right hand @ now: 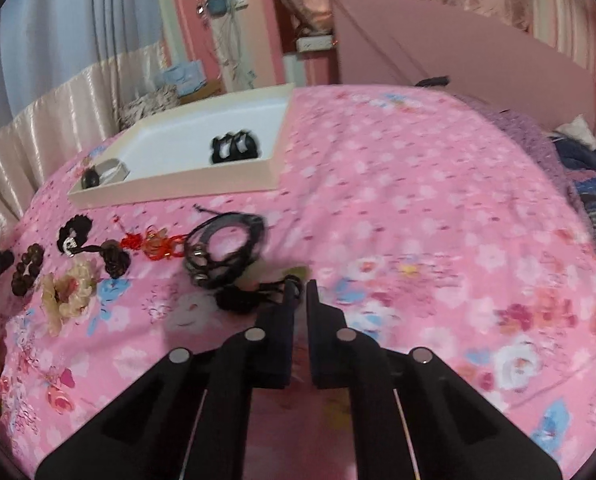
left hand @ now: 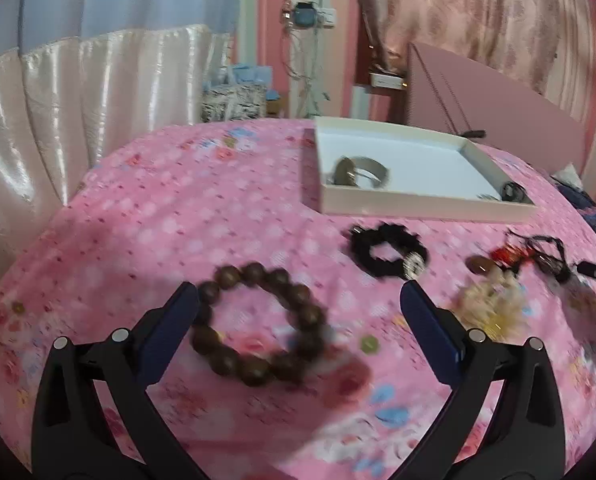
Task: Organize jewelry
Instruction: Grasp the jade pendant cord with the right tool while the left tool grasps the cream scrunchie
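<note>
A brown wooden bead bracelet (left hand: 258,326) lies on the pink floral cloth between the fingers of my left gripper (left hand: 300,296), which is open and just above it. Beyond lie a black scrunchie (left hand: 388,256), a cream flower piece (left hand: 492,308) and a red and black corded piece (left hand: 530,258). The white tray (left hand: 426,206) holds a silver bangle (left hand: 362,172). My right gripper (right hand: 302,286) is nearly shut with nothing between its fingers, beside a black cord tassel (right hand: 242,298) and black cord bracelets (right hand: 226,248). The tray (right hand: 186,186) holds black earrings (right hand: 236,148).
A pink board (left hand: 498,112) leans behind the table at the right. Cream satin drapery (left hand: 78,112) hangs at the left. Dark folded clothes (right hand: 590,184) lie at the far right edge. Open pink cloth (right hand: 438,220) lies right of the tray.
</note>
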